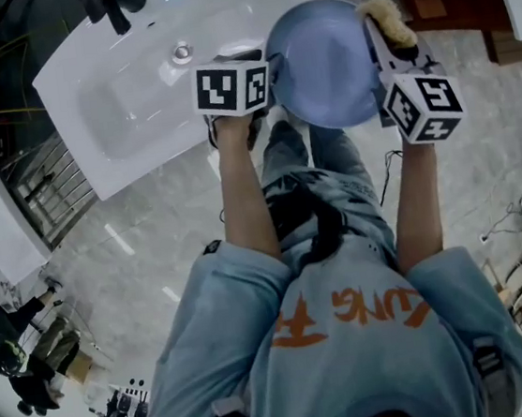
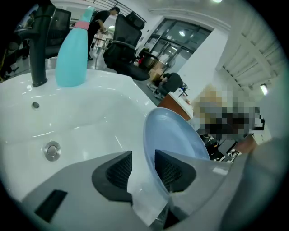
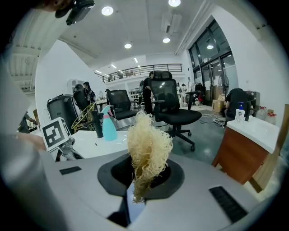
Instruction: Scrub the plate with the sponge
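Both forearms (image 1: 242,186) are reaching forward, orange shirt print (image 1: 349,313) unreadable; left gripper (image 2: 143,167) is angling down, jaws spread, blue plate (image 2: 174,135) rim standing between them at the white sink (image 1: 123,87) edge; right gripper (image 3: 142,180) is pinching the pale sponge (image 3: 146,149) just beside the plate's rim

Open-plan office or lab hall: black swivel chairs (image 3: 170,103), mezzanine railing (image 3: 135,70), glazed front (image 3: 212,67), freestanding white washbasin (image 1: 126,106).
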